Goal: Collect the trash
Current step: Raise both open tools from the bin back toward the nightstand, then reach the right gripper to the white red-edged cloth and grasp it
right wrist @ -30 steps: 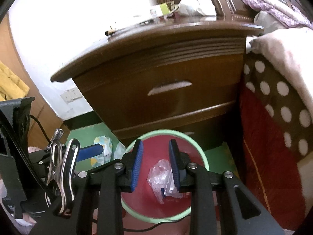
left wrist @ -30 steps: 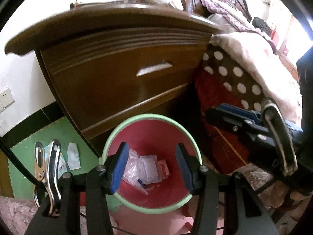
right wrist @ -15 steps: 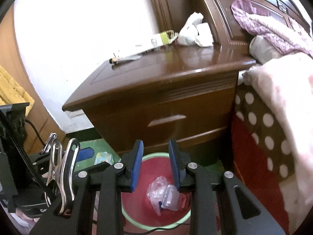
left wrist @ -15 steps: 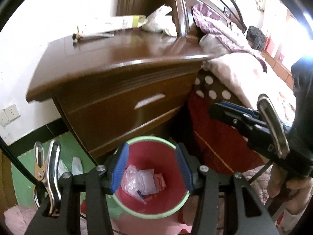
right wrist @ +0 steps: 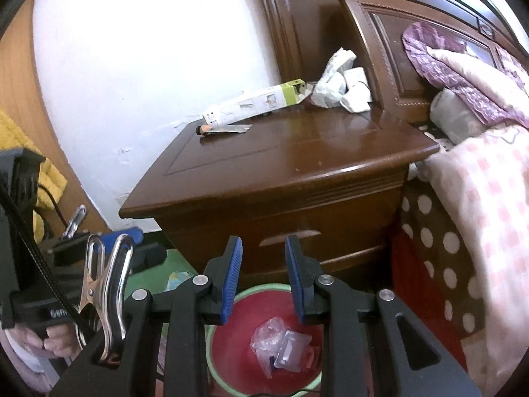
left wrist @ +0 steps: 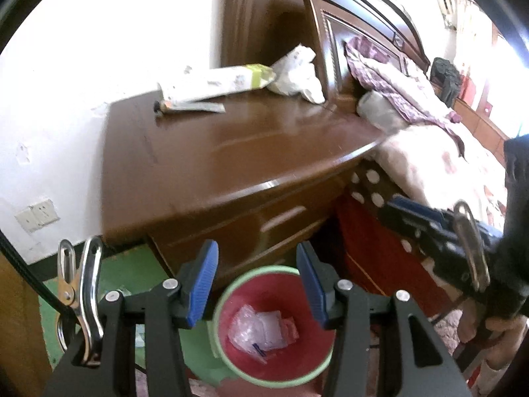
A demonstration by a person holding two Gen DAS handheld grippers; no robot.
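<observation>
A red bin with a green rim (left wrist: 231,284) (right wrist: 264,289) stands on the floor before the brown nightstand (left wrist: 231,152) (right wrist: 291,152); clear plastic wrappers (left wrist: 261,330) (right wrist: 281,347) lie in it. On the nightstand's back edge lie a long white and green box (left wrist: 215,82) (right wrist: 254,104), a small tube (left wrist: 191,107) (right wrist: 224,128) and crumpled white paper (left wrist: 297,74) (right wrist: 340,86). My left gripper (left wrist: 258,284) is open and empty above the bin. My right gripper (right wrist: 264,278) is open and empty above the bin, and shows at the right of the left wrist view (left wrist: 429,228).
A bed with pink blankets (left wrist: 446,152) (right wrist: 479,182) and a dotted sheet (right wrist: 439,241) adjoins the nightstand on the right. A headboard (right wrist: 396,43) rises behind. Scraps (right wrist: 177,279) lie on the green floor left of the bin. A wall socket (left wrist: 36,220) is at left.
Both grippers have risen and tilted up away from the bin, so the nightstand top and its litter now show. The right gripper's jaws have opened a little wider.
</observation>
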